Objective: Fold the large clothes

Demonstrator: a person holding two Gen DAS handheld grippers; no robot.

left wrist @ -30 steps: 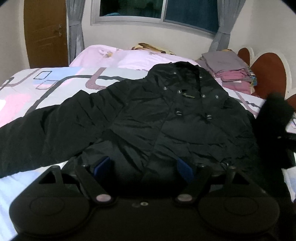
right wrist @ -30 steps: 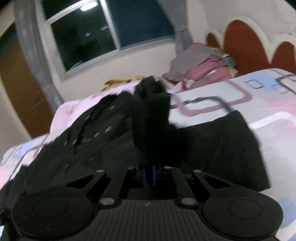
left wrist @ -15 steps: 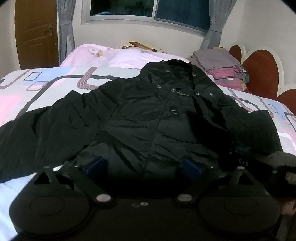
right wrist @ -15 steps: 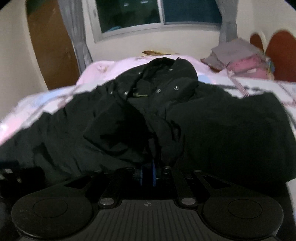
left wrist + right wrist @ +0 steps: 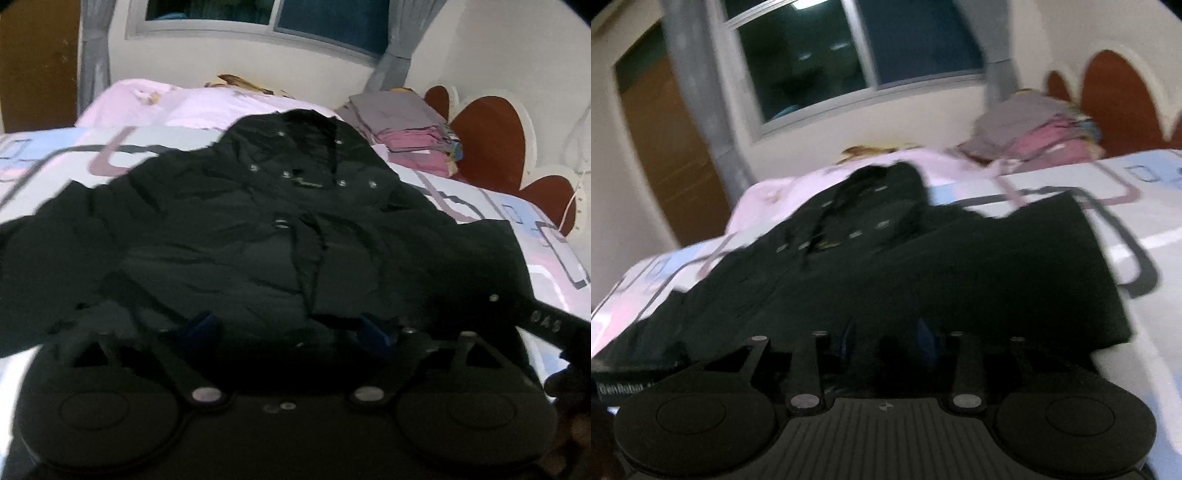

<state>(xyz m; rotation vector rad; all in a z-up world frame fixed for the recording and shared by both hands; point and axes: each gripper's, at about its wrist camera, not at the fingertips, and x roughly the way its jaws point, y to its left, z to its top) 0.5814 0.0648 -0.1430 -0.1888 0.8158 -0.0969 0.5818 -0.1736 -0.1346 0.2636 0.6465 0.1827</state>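
The black jacket (image 5: 258, 229) lies spread on the bed (image 5: 48, 162), soft, bulky and slippery-looking, best gripped at hem or cuff; left tongs (image 5: 288, 328) gape empty, right tongs (image 5: 886, 332) have just been opening, nothing held.

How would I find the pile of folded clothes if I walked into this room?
Look at the bed with its pink-and-blue patterned cover, then go to the far corner by the red scalloped headboard. The pile of folded clothes sits there beyond the big black jacket. It is stacked neatly, grey on top and pink underneath, while the jacket lies spread out.
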